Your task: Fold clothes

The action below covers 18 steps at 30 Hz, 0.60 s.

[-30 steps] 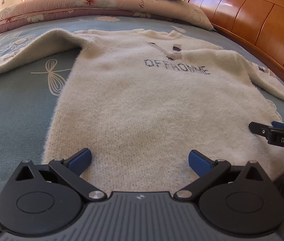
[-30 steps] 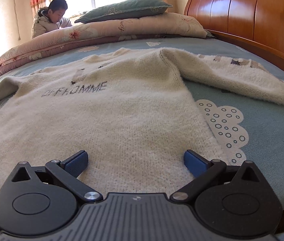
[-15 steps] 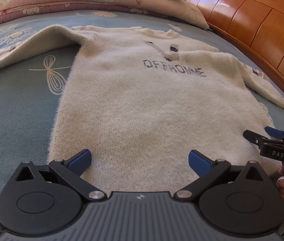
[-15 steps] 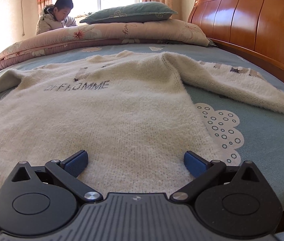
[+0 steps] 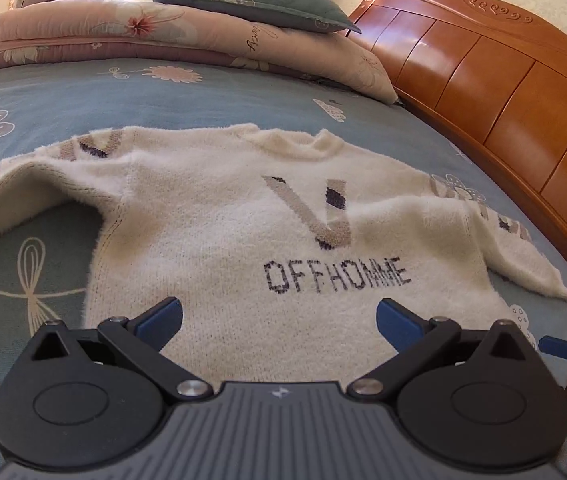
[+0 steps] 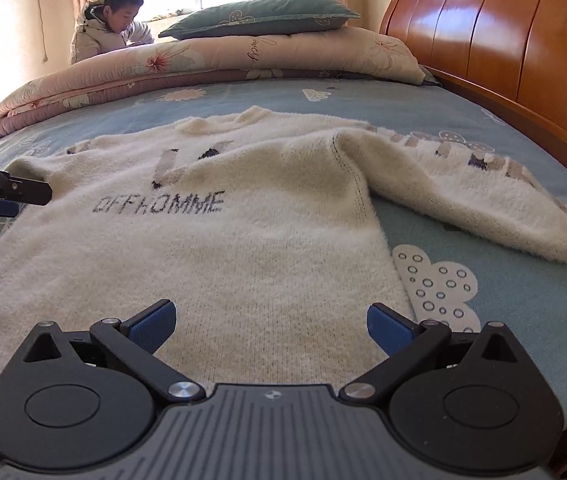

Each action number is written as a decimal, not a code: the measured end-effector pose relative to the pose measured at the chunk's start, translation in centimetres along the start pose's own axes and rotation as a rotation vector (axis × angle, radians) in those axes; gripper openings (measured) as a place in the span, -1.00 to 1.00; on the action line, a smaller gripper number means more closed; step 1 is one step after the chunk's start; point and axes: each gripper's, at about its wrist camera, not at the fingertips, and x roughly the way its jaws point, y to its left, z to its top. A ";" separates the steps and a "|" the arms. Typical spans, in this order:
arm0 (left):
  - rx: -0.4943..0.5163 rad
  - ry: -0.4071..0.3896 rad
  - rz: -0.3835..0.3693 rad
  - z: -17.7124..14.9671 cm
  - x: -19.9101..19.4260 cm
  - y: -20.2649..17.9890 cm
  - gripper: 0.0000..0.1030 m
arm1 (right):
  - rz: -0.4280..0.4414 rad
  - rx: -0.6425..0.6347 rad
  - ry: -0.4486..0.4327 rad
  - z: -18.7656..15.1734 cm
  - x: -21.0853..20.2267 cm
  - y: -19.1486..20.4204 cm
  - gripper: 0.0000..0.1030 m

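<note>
- Now sweater (image 5: 243, 248) lies flat on bed (image 5: 203, 96), long axis running away from both claws, collar far.
- Left claw (image 5: 279, 320) open over left half, empty.
- Right claw (image 6: 269, 322) open over right half, nearer right sleeve (image 6: 483, 196).

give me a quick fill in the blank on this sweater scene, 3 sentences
The cream sweater lies flat on the ____ bedsheet.
The word knitted across its chest reads ____.
The jaws of the left gripper and the right gripper are both ____.

Missing words: blue; OFFHOMME; open
</note>
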 end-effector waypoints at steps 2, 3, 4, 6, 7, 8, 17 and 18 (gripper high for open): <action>-0.011 0.005 -0.016 0.8 1.2 0.3 0.99 | 0.018 -0.084 -0.016 3.6 -0.2 0.8 0.99; -0.016 0.008 -0.025 1.1 1.4 0.8 0.99 | 0.033 -0.121 -0.024 5.6 -0.2 1.3 0.99; -0.015 0.011 -0.029 1.4 1.5 1.2 0.99 | 0.057 -0.148 -0.026 7.6 0.0 1.9 0.99; -0.015 0.012 -0.036 1.9 1.5 2.1 0.99 | 0.132 -0.190 -0.018 11.7 1.0 3.5 0.99; -0.024 -0.003 -0.031 2.2 1.0 3.0 0.99 | 0.180 -0.206 -0.014 13.7 1.8 4.4 0.99; -0.033 -0.018 -0.028 2.3 0.6 3.7 0.99 | 0.228 -0.222 -0.009 15.7 2.5 5.4 0.99; -0.287 -0.044 0.088 3.7 -2.9 15.6 0.99 | 0.524 -0.242 0.213 26.1 16.3 17.7 0.87; -0.303 -0.056 0.116 3.6 -3.3 16.8 0.99 | 0.529 -0.256 0.232 26.3 17.9 19.5 0.77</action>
